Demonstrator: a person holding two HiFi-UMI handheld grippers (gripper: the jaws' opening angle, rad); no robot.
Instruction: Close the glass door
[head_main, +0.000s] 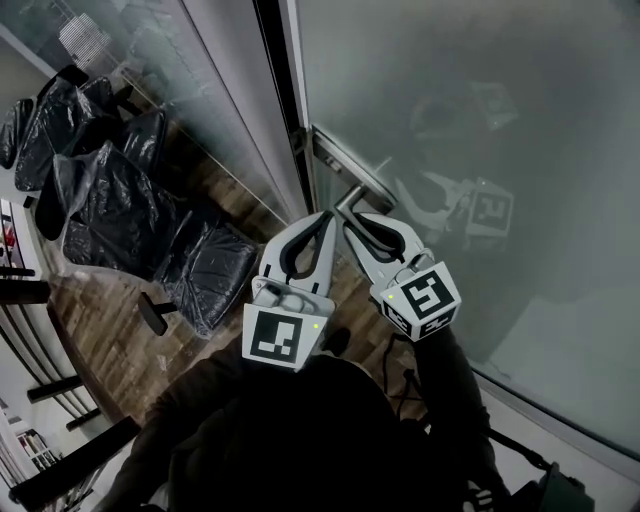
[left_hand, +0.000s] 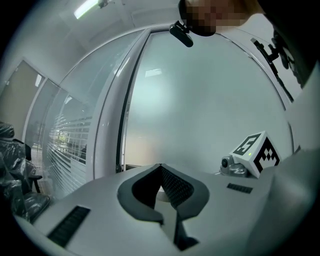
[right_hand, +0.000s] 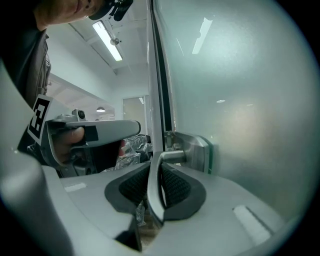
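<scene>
handle (right_hand: 152, 186) clamped in right gripper (right_hand: 155, 167), left gripper (left_hand: 160, 168) closed

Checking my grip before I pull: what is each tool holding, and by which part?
The right tool clamps the door handle by its lever; the left tool holds nothing.

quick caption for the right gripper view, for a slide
Right gripper clamped on the metal lever handle of a frosted glass door, seen along its jaws.

No legible text or numbers, only patterned square markers on left cube (head_main: 276, 337) and right cube (head_main: 424, 298)
</scene>
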